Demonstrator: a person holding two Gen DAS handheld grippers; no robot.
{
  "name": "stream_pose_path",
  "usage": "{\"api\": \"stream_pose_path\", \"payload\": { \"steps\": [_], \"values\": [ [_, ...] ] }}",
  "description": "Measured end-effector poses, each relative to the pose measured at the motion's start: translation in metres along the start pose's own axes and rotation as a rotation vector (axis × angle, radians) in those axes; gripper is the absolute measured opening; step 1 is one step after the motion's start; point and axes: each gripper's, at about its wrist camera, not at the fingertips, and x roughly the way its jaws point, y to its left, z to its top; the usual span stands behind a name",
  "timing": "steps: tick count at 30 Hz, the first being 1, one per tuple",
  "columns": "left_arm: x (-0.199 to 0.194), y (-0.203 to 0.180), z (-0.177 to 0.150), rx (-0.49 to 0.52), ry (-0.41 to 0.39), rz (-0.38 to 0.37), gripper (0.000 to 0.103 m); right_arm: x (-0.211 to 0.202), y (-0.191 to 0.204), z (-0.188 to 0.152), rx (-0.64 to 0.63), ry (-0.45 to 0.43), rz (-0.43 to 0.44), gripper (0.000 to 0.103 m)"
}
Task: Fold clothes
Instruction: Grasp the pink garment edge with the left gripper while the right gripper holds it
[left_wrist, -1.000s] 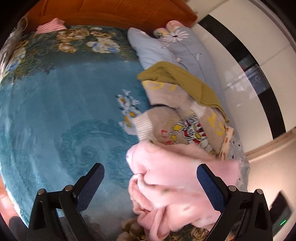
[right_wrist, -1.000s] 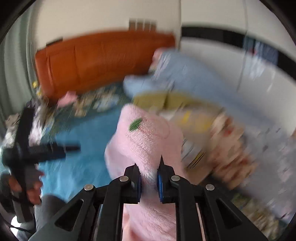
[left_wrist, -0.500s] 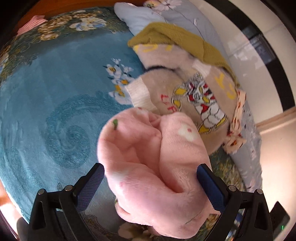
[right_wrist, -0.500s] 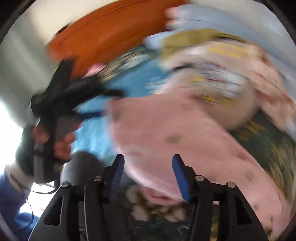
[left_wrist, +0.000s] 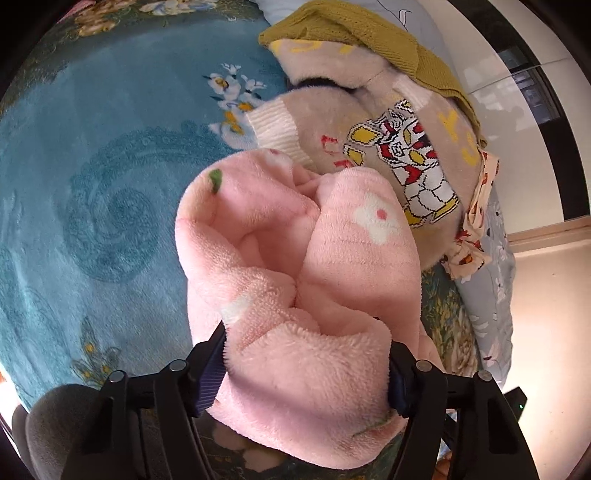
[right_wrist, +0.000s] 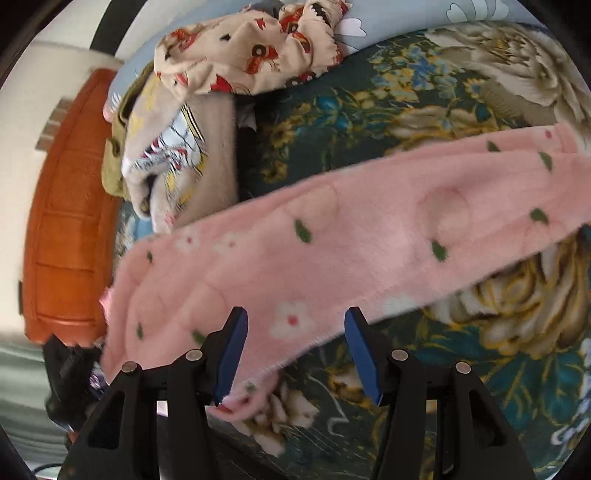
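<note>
I look down on the blue floral bedspread (left_wrist: 92, 221), a heap of unfolded clothes (left_wrist: 399, 147) beyond, and the pink fleece garment (right_wrist: 332, 243) stretched across my right view, its long axis running left to right, crosswise to my fingers. My left gripper (left_wrist: 306, 373) has a thick bunch of it between its blue pads, seemingly clamped, so that hand is nearest. My right gripper (right_wrist: 295, 354) is spread wide, empty, with the garment's near edge between its tips, apparently untouched.
</note>
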Motion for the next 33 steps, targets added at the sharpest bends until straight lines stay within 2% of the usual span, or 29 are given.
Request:
{"api": "stream_pose_path", "payload": {
  "steps": [5,9,10,11,12,14,16,19,22,26,29,31,33],
  "values": [
    [-0.002,-0.001,-0.006,0.003,-0.008,0.011,0.072,0.03,0.012,0.023,0.088,-0.004,0.056,0.057],
    [-0.009,-0.008,-0.007,0.053,-0.03,0.038,0.051,0.055,0.014,0.032,0.168,0.04,0.03,0.057],
    [-0.012,-0.012,-0.007,0.07,-0.036,0.04,0.044,0.06,0.015,0.033,0.188,0.052,0.015,0.05],
    [-0.015,-0.015,-0.007,0.088,-0.044,0.038,0.038,0.062,0.015,0.034,0.201,0.06,-0.007,0.038],
    [-0.017,-0.019,-0.006,0.106,-0.051,0.036,0.037,0.06,0.016,0.035,0.198,0.059,-0.026,0.007],
    [-0.024,-0.029,-0.007,0.146,-0.068,0.015,0.031,0.053,0.02,0.037,0.185,0.049,-0.063,0.007],
    [-0.031,-0.042,-0.01,0.194,-0.084,-0.031,0.029,0.015,0.032,0.046,0.101,-0.056,-0.074,0.006],
    [-0.044,-0.071,-0.019,0.29,-0.098,-0.141,0.028,-0.042,0.05,0.059,-0.026,-0.213,-0.09,0.006],
    [-0.046,-0.11,-0.034,0.425,-0.074,-0.242,0.028,-0.108,0.066,0.065,-0.136,-0.391,-0.109,0.006],
    [-0.036,-0.139,-0.054,0.547,-0.003,-0.272,0.037,-0.181,0.064,0.051,-0.232,-0.582,-0.205,0.006],
    [-0.025,-0.134,-0.053,0.537,0.049,-0.258,0.044,-0.176,0.031,0.037,-0.256,-0.524,-0.397,0.006],
    [-0.022,-0.122,-0.043,0.486,0.045,-0.214,0.045,-0.151,-0.01,0.023,-0.202,-0.399,-0.507,0.006],
    [-0.02,-0.107,-0.023,0.386,0.029,-0.16,0.047,-0.131,-0.056,0.003,-0.106,-0.291,-0.578,0.006]
  ]
}}
